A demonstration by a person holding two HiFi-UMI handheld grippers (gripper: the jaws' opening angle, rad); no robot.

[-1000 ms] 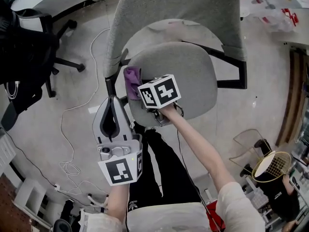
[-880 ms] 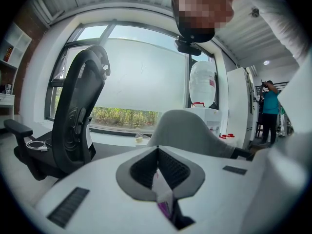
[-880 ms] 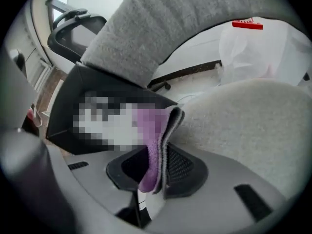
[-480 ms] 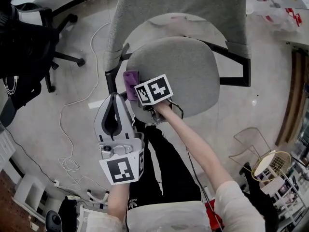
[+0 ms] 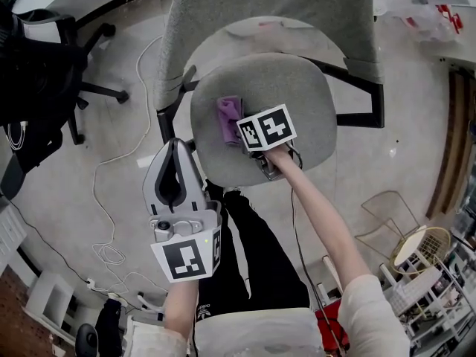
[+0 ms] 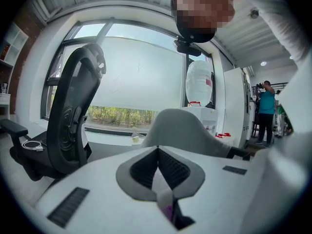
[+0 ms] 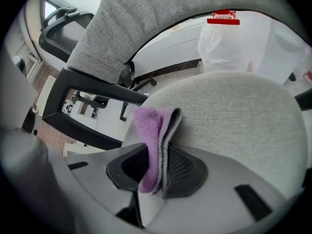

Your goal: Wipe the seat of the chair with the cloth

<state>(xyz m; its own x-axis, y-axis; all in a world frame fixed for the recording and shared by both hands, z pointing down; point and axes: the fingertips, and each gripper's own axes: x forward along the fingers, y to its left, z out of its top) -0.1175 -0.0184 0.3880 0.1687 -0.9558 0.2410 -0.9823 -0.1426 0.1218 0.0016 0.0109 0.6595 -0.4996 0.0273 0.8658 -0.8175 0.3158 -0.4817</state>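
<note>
The grey fabric chair seat (image 5: pixel 297 95) lies below me, its backrest (image 5: pixel 260 13) beyond it. My right gripper (image 7: pixel 158 152) is shut on a folded purple cloth (image 7: pixel 153 130), which sticks out past the jaws and rests on the seat (image 7: pixel 234 116). From above, the cloth (image 5: pixel 227 116) sits on the seat's left half, just left of the right gripper's marker cube (image 5: pixel 266 127). My left gripper (image 5: pixel 176 146) hangs off the seat's front left edge, shut and holding nothing; in its own view the left gripper (image 6: pixel 157 149) points level at the chair's backrest (image 6: pixel 185 130).
Black armrests (image 5: pixel 364 103) flank the seat. A black office chair (image 5: pixel 44 65) stands at the left, and a white cable (image 5: pixel 111 169) runs over the floor. A wire basket (image 5: pixel 416 248) sits at the right. A person (image 6: pixel 265 111) stands far right in the left gripper view.
My right gripper has carried the cloth from the seat's front left edge rightward and further onto the seat. The left gripper has barely moved.
</note>
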